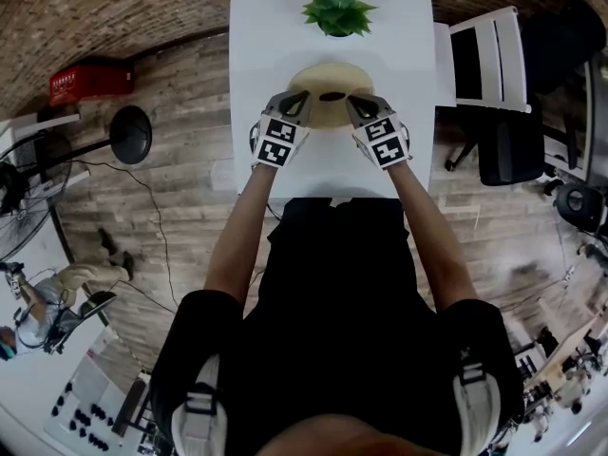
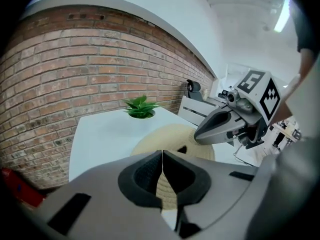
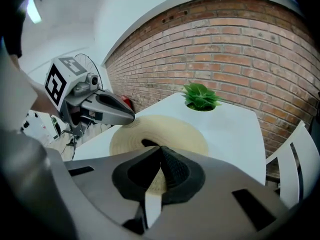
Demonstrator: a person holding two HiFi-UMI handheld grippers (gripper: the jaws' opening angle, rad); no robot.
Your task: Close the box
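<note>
Small green potted plant point(image 1: 337, 8) upright near the far edge of a white table point(image 1: 399, 36). Just right of that table, a white slatted chair point(image 1: 489, 60), then a black office chair point(image 1: 518, 145). Left, on the wooden floor point(image 1: 180, 207): red crate point(image 1: 90, 82) by the brick wall point(image 2: 75, 74), standing fan point(image 1: 19, 202), round black disc point(image 1: 130, 133), possibly a stool.

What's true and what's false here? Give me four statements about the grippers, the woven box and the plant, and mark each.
1. The woven box lies on the white table between the plant and the person. True.
2. The plant stands on the floor. False: it stands on the table.
3. The left gripper and the right gripper are both shut and empty. True.
4. The red crate sits on the table. False: it is on the floor.
</note>
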